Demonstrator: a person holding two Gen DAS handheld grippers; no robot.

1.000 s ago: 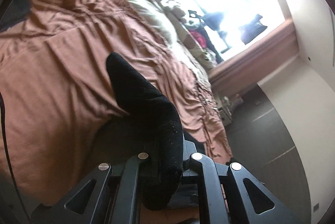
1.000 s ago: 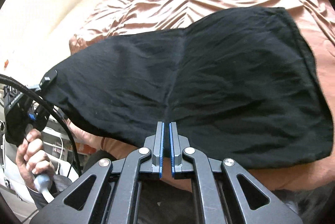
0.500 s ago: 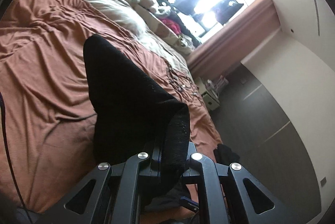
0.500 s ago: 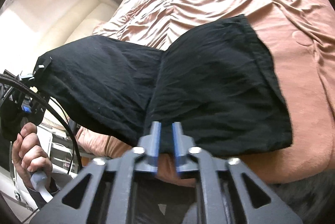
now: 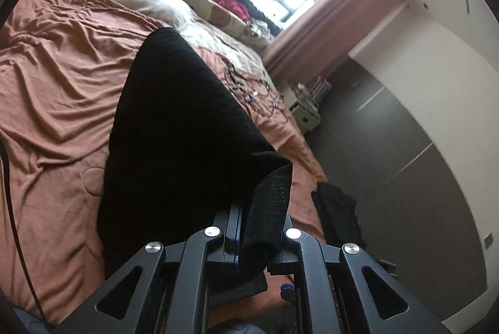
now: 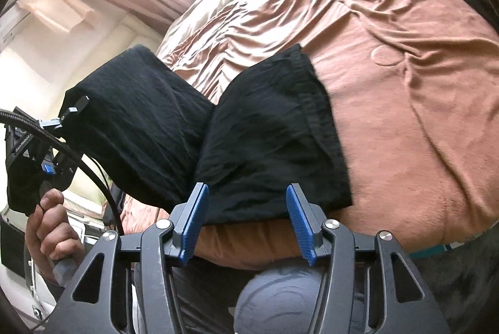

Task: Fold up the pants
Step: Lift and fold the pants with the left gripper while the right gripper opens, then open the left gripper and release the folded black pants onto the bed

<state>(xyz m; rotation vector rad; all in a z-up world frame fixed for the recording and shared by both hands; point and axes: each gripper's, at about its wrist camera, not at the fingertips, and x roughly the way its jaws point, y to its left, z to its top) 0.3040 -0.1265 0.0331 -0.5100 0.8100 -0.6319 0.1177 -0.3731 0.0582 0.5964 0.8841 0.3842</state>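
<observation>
Left gripper (image 5: pixel 241 228) pinches a pants (image 6: pixel 268 131) edge, jaws clamped on black cloth lifted off the bed (image 6: pixel 421 84). Right gripper (image 6: pixel 246 218) jaws spread wide, nothing between them, just short of the pants' near edge. Pants half-folded near the bed's front edge; bare sheet beyond and right.
</observation>
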